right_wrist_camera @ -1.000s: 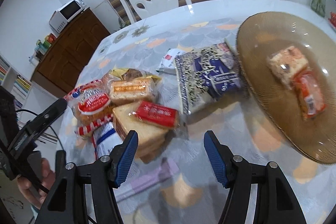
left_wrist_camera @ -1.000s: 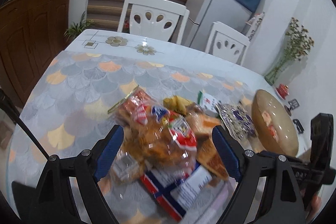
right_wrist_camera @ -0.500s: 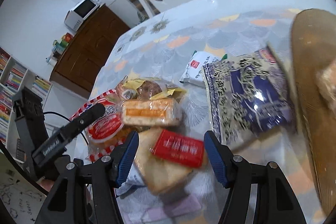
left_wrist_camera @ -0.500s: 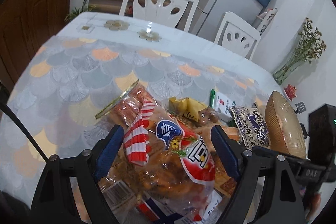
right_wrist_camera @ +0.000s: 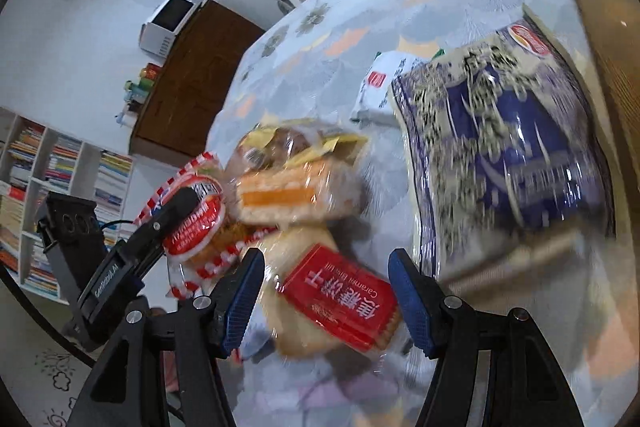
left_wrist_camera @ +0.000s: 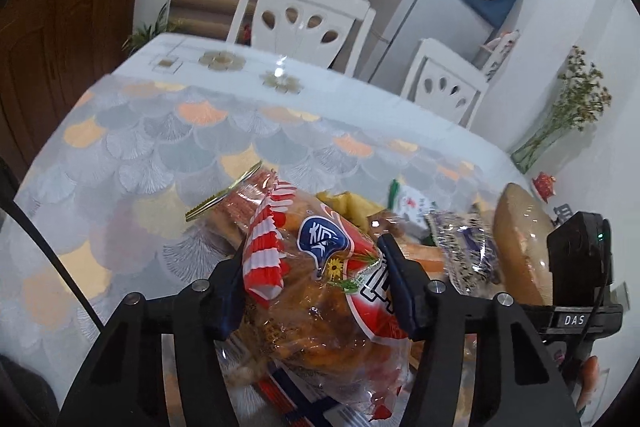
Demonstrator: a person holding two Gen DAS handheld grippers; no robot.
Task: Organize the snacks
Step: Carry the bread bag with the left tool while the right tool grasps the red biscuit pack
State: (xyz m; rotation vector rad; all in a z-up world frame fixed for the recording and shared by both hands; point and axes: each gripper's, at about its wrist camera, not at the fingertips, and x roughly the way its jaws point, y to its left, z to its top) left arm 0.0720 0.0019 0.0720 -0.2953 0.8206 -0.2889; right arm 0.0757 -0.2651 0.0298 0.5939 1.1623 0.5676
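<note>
A pile of wrapped snacks lies on the scallop-patterned table [left_wrist_camera: 168,147]. My left gripper [left_wrist_camera: 316,287] has its jaws closing on a clear bag with a red-and-white striped edge and a blue logo [left_wrist_camera: 320,243], and both pads press into its sides. From the right wrist view the same bag [right_wrist_camera: 192,223] shows with one left finger [right_wrist_camera: 176,207] against it. My right gripper [right_wrist_camera: 326,299] hangs open just above a red caramel biscuit pack [right_wrist_camera: 340,299] that rests on a wrapped bread slice, with the pads apart from it.
Behind lie an orange-striped cake pack [right_wrist_camera: 288,195], a yellow wrapper, a white packet [right_wrist_camera: 380,83] and a large blue patterned bag [right_wrist_camera: 504,147]. A brown plate [right_wrist_camera: 600,27] stands at the right. White chairs [left_wrist_camera: 304,23] and a flower vase [left_wrist_camera: 536,151] ring the table.
The left jaws have narrowed onto the striped bag, which now fills the gap between them. The right gripper has swung down and left from the plate toward the biscuit pack.
</note>
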